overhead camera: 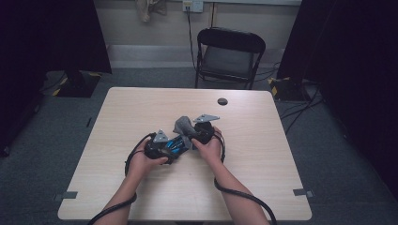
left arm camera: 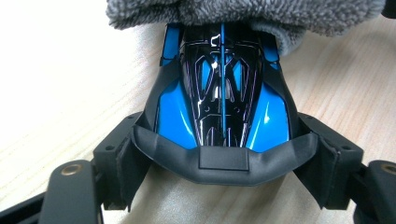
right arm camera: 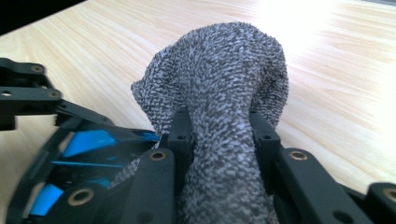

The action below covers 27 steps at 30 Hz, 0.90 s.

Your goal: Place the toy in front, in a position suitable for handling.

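Car point(left arm camera: 223, 107) sits mid-counter point(overhead camera: 141, 112), clamped across its width near the bumper by the left gripper point(left arm camera: 224, 163), fingers point(left arm camera: 122, 158) pressed on both flanks. Long axis runs straight up the left gripper view, away from that gripper. Right gripper point(right arm camera: 219, 140) pinches a bunched grey cloth point(right arm camera: 219, 93), fingers point(right arm camera: 180, 135) squeezed on it. Cloth drapes the car's far end, at the top edge of the left gripper view. Likely next wipe runs along the axis toward the bumper; right hand is the nearer one.
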### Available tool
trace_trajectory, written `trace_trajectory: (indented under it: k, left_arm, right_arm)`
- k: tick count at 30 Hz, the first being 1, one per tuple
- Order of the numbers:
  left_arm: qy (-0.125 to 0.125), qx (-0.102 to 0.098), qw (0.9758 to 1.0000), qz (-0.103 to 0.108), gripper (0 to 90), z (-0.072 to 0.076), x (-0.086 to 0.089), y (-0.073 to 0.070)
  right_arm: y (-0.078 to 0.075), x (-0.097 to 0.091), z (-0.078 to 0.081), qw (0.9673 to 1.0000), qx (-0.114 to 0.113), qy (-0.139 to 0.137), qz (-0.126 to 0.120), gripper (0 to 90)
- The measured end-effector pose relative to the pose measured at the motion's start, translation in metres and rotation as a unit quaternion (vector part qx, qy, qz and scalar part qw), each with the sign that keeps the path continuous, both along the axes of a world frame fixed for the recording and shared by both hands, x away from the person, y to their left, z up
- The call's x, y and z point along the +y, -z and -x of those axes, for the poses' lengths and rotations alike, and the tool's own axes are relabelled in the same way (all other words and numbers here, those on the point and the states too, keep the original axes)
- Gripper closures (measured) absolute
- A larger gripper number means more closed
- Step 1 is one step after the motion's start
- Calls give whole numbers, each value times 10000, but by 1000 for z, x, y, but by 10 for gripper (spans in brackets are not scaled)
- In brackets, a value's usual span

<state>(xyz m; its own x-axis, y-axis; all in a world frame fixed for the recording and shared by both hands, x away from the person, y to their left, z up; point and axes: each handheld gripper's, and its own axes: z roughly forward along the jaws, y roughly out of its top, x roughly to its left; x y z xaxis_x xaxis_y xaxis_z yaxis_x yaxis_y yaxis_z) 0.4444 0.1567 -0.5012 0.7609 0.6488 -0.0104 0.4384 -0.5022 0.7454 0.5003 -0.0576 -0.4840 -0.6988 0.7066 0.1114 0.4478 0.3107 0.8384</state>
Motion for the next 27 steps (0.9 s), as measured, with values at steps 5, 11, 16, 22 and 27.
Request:
trace_trajectory:
  k: [5, 11, 16, 22, 27]
  left_arm:
    - [-2, -1, 10000, 0, 247, 0, 0, 0]
    - [-4, 0, 10000, 0, 246, 0, 0, 0]
    - [-5, 1, 10000, 1, 247, 0, 0, 0]
    - [-5, -1, 10000, 0, 247, 0, 0, 0]
    - [-5, -1, 10000, 1, 246, 0, 0, 0]
  right_arm:
    - [1, -5, -2, 10000, -6, 51, 27, 690]
    - [3, -9, -5, 9999, 1, 123, 18, 691]
    - [4, -12, -7, 9998, -3, 205, 59, 691]
    - [5, -15, -10, 9997, 38, 248, 74, 693]
    - [5, -17, -12, 9995, 44, 275, 144, 694]
